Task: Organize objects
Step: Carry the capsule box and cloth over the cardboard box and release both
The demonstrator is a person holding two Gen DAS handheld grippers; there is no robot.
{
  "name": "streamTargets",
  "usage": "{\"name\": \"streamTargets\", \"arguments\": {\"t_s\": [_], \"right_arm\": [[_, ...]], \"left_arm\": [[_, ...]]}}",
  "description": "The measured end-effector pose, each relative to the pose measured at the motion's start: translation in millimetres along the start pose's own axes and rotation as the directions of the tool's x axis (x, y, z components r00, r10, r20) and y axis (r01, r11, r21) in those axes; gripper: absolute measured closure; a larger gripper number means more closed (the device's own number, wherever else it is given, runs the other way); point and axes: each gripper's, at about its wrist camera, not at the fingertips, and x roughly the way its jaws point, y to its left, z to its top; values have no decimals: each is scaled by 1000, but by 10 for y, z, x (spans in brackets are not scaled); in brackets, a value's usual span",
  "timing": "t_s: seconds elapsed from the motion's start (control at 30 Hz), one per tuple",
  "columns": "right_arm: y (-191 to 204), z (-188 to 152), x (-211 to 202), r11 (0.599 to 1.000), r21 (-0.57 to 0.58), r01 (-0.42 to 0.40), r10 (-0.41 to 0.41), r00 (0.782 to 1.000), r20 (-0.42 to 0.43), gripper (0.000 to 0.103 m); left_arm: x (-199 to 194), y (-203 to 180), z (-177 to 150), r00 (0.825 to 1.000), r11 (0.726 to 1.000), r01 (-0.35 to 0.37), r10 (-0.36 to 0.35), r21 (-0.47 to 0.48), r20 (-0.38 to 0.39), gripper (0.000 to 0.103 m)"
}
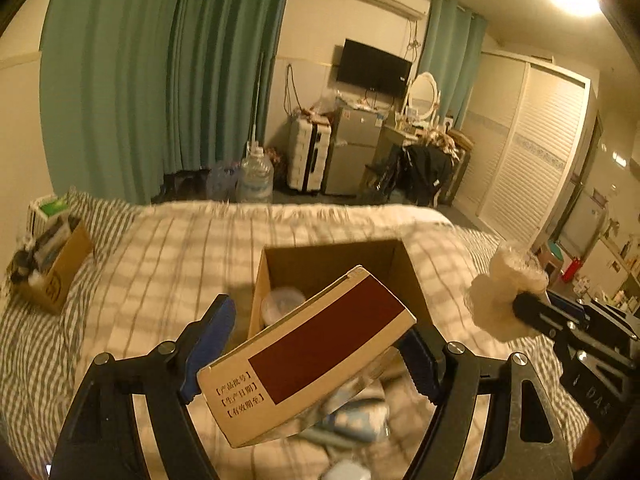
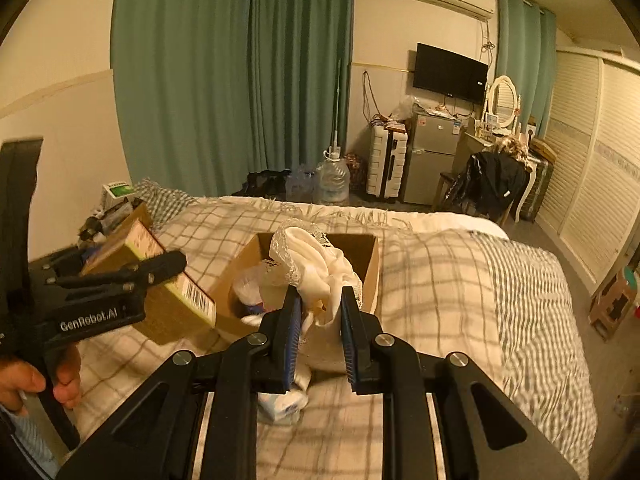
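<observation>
both fingers (image 1: 420,364) around carton (image 1: 308,360)

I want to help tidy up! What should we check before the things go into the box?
1. Left gripper holds the carton: ok.
2. Right gripper holds the white cloth: ok.
3. Box is open on top: ok.
4. Room left inside the box: cannot tell; some things already lie in it.
5. Carton is level: not ok, tilted.
6. Grippers are apart from each other: ok.
</observation>
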Motion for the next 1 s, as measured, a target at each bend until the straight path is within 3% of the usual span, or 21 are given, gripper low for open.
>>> {"name": "streamTargets", "arguments": {"t_s": [0.23, 0.37, 0.5, 0.7, 0.8, 0.87, 0.9, 0.93, 1.0], "right_arm": [[-92, 577, 433, 1000, -26, 8, -8, 1000, 1, 85], [-192, 785, 803, 1000, -2, 12, -12, 1000, -10, 85], [-251, 731, 1250, 1000, 30, 0, 2, 998, -60, 85], [-352, 401, 1831, 998, 61, -12, 22, 987, -161, 85], [-416, 348, 1916, 996, 88, -14, 28, 987, -157, 85], [-475, 355, 1909, 991, 127, -36, 54, 988, -142, 75], [-486, 349, 1907, 989, 139, -43, 62, 988, -143, 58], [-515, 358, 1877, 988, 147, -37, 57, 990, -131, 48], [-527, 370, 1777, 989, 146, -21, 38, 993, -110, 47]], "left_arm": [[439, -31, 444, 999, 1000, -15, 16, -5, 33, 23], [781, -16, 513, 999, 1000, -22, 22, -14, 27, 23], [1150, 72, 420, 1000, 999, -4, 4, -46, 4, 23], [1617, 103, 181, 999, 1000, -10, 10, 1, -49, 23], [1660, 77, 138, 1000, 1000, -2, 2, 31, -21, 23], [1648, 71, 137, 1000, 999, 18, -17, 34, -17, 20], [1624, 81, 137, 999, 999, 32, -32, 23, -9, 18], [1597, 86, 142, 999, 999, 40, -40, 8, -6, 11], [1507, 128, 145, 999, 998, 50, -50, -29, 3, 2]]}}
